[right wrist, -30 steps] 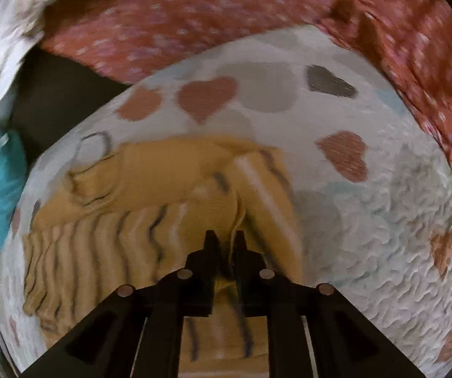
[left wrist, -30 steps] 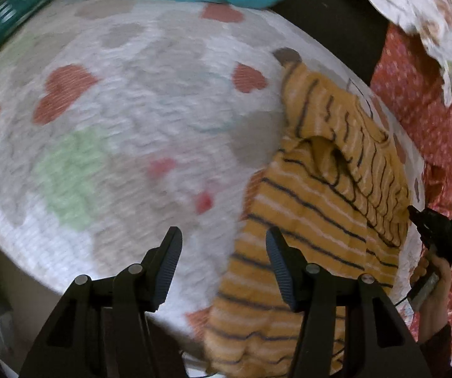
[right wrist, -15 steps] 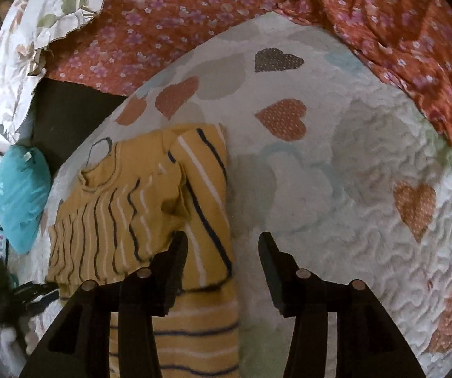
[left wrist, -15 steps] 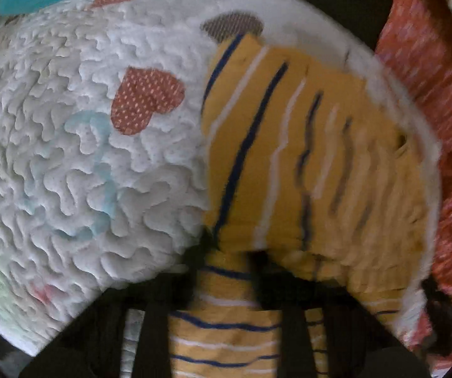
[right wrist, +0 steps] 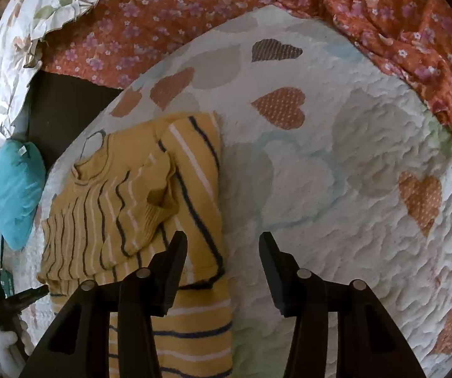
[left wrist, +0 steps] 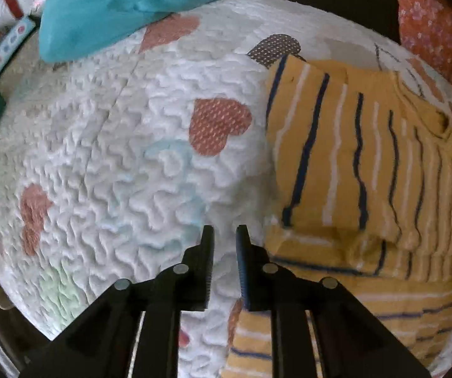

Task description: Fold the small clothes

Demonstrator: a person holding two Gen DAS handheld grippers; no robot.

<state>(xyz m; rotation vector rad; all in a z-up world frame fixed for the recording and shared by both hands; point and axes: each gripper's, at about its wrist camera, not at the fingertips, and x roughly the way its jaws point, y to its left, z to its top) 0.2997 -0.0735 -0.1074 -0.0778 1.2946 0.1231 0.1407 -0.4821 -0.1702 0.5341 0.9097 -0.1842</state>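
My left gripper (left wrist: 225,236) is opening, nothing between its jaws; my right gripper (right wrist: 222,245) stands apart, empty. Striped sweater (right wrist: 137,195) lies part-folded near the quilt's (right wrist: 336,189) left edge. I'd regrip the lower hem squarely.

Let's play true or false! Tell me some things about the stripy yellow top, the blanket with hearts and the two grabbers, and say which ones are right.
1. The yellow striped top lies on the heart blanket. True.
2. The right gripper is squeezing the top. False: its jaws stand apart with nothing between them, above the top's edge and the blanket.
3. One sleeve is folded across the front of the top. True.
4. The left gripper has a piece of the top in its jaws. False: the narrow gap is empty and opening a little, with the top just beside it.
5. The teal cushion sits on top of the yellow top. False: it lies apart, at the blanket's far edge.
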